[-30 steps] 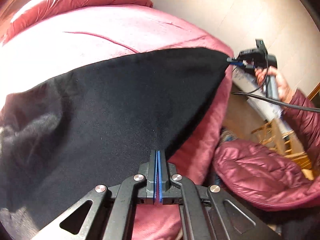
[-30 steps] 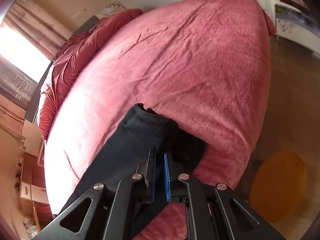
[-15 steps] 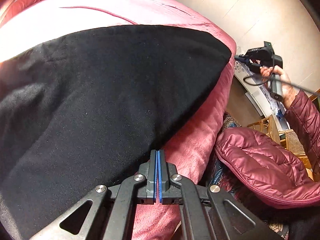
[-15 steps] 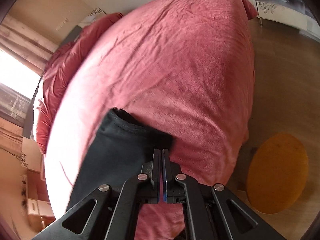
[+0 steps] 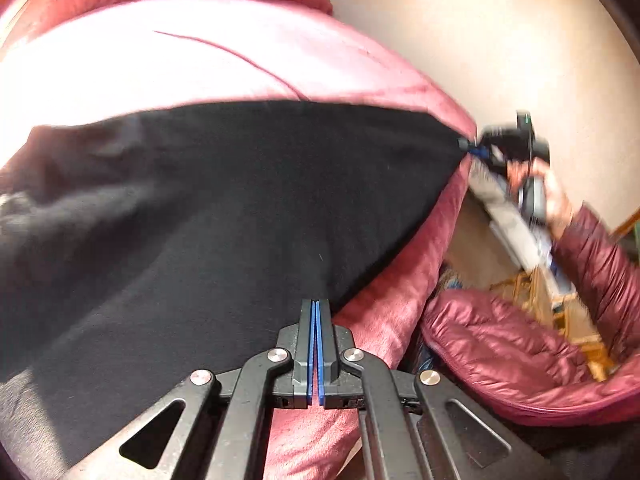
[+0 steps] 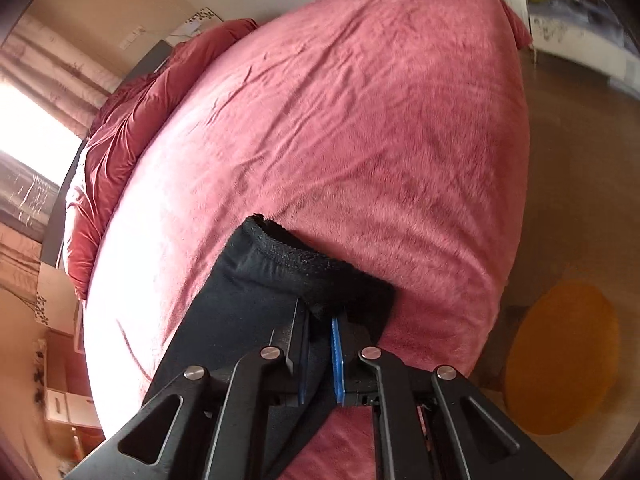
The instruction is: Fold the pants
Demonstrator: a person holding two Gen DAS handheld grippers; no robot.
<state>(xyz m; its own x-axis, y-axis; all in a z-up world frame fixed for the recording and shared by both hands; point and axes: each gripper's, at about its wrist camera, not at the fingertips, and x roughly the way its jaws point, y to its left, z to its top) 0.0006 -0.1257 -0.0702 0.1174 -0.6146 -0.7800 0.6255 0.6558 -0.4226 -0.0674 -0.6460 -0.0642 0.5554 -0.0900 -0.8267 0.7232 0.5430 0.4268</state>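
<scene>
Pants (image 5: pixel 240 208) between both clamped tools

the black pants (image 5: pixel 224 208) lie spread flat across the middle and left of the frame, one corner pulled to a point at the right. the frilly hem (image 6: pixel 296 256) sits lower middle.

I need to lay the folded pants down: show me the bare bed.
Free: the pink bedspread beyond the black pants, up to the bunched quilt at the headboard. Crowded: the near edge, where the right gripper holds the pants.
</scene>
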